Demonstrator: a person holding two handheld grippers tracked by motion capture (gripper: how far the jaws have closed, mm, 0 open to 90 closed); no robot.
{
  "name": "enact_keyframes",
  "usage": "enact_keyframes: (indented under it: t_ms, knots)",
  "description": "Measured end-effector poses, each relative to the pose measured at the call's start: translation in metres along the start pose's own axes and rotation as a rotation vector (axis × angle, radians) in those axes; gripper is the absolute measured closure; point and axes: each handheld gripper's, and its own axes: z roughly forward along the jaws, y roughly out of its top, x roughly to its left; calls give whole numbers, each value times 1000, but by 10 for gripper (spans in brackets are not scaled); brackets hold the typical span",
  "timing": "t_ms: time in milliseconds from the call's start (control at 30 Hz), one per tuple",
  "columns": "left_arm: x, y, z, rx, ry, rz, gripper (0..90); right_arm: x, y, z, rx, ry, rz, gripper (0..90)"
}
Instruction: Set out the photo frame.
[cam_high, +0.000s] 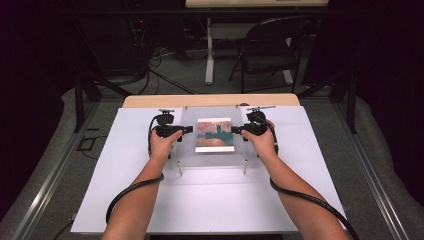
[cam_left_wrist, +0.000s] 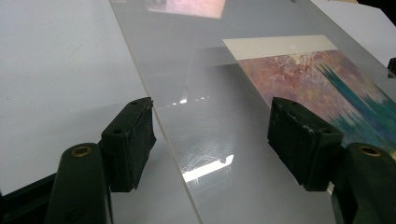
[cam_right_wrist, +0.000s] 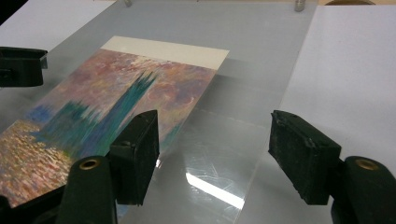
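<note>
clear panel: a see-through sheet, probably acrylic, standing on short metal posts above the white desk, roughly at its middle and towards the far side; it lies flat and level.
print: a painted scene in pinks and teal with a pale border, lying under or on the panel at its middle; through the glare I cannot tell which.
handling, judged: stiff and fairly light, but smooth and slippery, easy to scratch and liable to crack if twisted. A one-sided lift would tilt it and could let the print slide.
where to take hold, judged: the two short side edges, opposite each other and about halfway along, one jaw above and one below, clear of the print and the posts.
left gripper: jaws wide apart, gripping nothing. In the left gripper view the panel's left edge runs up between the jaws, one jaw over bare desk and the other over the panel near the print's corner. No pad presses on it.
right gripper: jaws likewise spread wide and empty. The panel's right edge passes between them, the left jaw over the print's margin, the right jaw over bare desk.
hands: one on each side of the panel, facing each other across the print in the high view.
</note>
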Motion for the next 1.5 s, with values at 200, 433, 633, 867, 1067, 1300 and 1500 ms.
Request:
enact_keyframes:
  t_ms: [200,433,633,867,1067,1300,1500]
  knots:
    - [2,2,2,7,-9,-15,308,-2,4,4,6,-6,11,329]
    - [5,3,6,9,-26,-40,280,-7,3,9,16,7,39,324]
    - [5,3,7,19,-35,-47,267,-9,3,10,11,25,67,313]
    - [6,2,9,25,-63,-62,249,-10,3,11,19,33,77,304]
    - [6,1,9,23,-71,-68,245,-11,2,12,19,37,89,297]
    - [6,0,9,25,-81,-75,245,-11,2,12,21,40,98,292]
    - [6,0,9,25,-82,-75,245,-13,1,13,21,54,121,290]
